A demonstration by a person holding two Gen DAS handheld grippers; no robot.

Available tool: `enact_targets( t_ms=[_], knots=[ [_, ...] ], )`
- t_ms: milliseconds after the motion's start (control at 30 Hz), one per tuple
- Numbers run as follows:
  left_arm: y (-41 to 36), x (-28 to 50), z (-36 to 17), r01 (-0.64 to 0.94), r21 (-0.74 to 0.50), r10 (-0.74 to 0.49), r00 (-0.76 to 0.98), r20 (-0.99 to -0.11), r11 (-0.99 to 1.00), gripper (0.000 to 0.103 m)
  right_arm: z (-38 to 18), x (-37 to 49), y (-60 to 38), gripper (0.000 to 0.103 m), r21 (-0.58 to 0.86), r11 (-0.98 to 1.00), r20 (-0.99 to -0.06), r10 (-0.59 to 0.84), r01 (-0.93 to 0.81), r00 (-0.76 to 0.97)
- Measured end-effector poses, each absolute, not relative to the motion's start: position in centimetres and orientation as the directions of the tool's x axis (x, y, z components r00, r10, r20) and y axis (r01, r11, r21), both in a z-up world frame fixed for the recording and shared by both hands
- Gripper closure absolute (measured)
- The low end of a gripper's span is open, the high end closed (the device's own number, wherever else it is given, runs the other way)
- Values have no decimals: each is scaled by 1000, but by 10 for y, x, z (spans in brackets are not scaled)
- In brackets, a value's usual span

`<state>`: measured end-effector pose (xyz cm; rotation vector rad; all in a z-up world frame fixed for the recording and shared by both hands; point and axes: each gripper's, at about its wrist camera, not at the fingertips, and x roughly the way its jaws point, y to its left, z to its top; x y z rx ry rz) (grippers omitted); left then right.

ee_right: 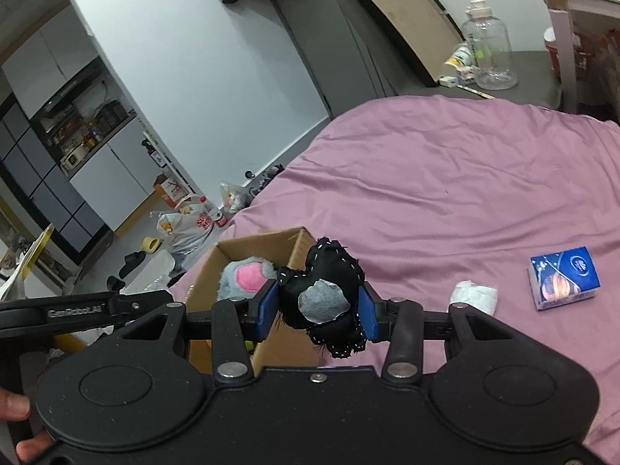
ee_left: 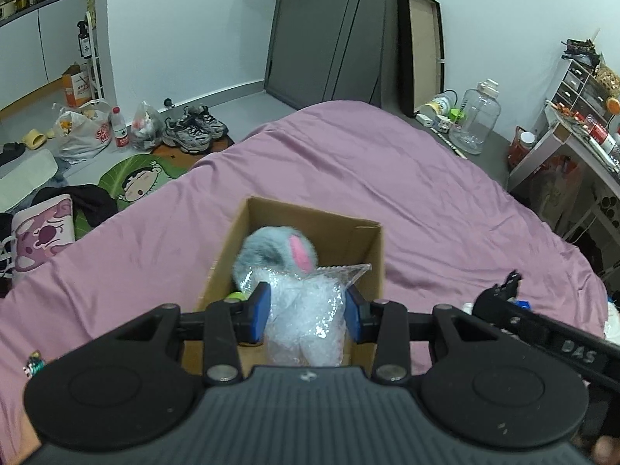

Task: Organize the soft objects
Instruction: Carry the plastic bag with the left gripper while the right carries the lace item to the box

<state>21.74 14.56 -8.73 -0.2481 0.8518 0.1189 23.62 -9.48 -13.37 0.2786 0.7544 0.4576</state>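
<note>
A cardboard box (ee_left: 370, 250) stands open on the pink bed, and it also shows in the right wrist view (ee_right: 298, 244). A grey plush with a pink ear (ee_left: 277, 250) lies inside it, seen too in the right wrist view (ee_right: 244, 273). My left gripper (ee_left: 306, 308) is shut on a white soft object in clear bubble wrap (ee_left: 306, 310), held over the box. My right gripper (ee_right: 317, 306) is shut on a black stitched fabric toy with a grey patch (ee_right: 325, 290), just right of the box.
A blue tissue pack (ee_right: 564, 277) and a crumpled white tissue (ee_right: 474, 294) lie on the pink bedsheet (ee_right: 445, 178) to the right. Shoes (ee_left: 193, 130), bags and bottles clutter the floor left. A clear water jug (ee_left: 474, 118) and a shelf stand far right.
</note>
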Motion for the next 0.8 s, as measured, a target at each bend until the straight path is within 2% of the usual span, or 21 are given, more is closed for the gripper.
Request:
enact_targets(
  t_ms=[467,800],
  knots=[
    [181,223,-121,-255,-183,16,622,-783,949,64,-130,228,-55,60,379,842,-570,539,-384,621],
    [192,231,-137,-265,-203,4,617,-787,942,61,-139,234,-26,60,375,832,-590,555,-410,586]
  ],
)
